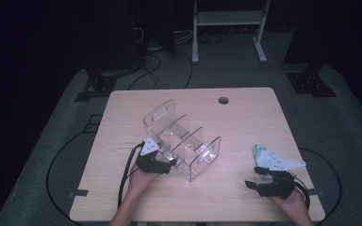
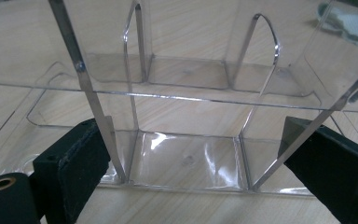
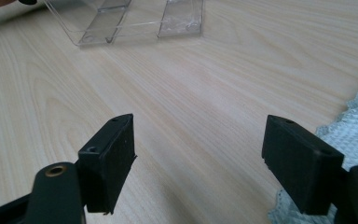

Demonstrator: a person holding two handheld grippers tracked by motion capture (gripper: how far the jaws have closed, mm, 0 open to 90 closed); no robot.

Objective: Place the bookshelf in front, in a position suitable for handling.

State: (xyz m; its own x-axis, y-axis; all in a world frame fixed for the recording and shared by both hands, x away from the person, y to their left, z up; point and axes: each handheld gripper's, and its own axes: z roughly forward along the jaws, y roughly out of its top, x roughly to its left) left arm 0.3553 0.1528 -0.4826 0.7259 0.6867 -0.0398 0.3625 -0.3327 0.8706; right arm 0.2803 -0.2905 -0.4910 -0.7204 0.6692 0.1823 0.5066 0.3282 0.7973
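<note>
A clear acrylic organizer (image 1: 181, 141) with several upright dividers stands at the middle of the wooden table (image 1: 250, 117). My left gripper (image 1: 168, 164) is at its near-left side, open. In the left gripper view the organizer (image 2: 186, 93) is very close and my left gripper (image 2: 191, 156) has its jaws spread wide, one on either side of the organizer's near compartments. A pale blue-white cloth (image 1: 275, 159) lies at the right. My right gripper (image 1: 254, 177) hovers just in front of the cloth, open and empty. In the right gripper view, my right gripper (image 3: 198, 161) is over bare wood, with the cloth (image 3: 354, 128) by the right jaw.
A round cable hole (image 1: 223, 100) sits near the table's far edge. Black cables trail from both grippers over the near edge. Beyond the table are a white frame (image 1: 228, 19) and dark stands on grey floor. The organizer's corner (image 3: 121, 18) lies far ahead in the right gripper view.
</note>
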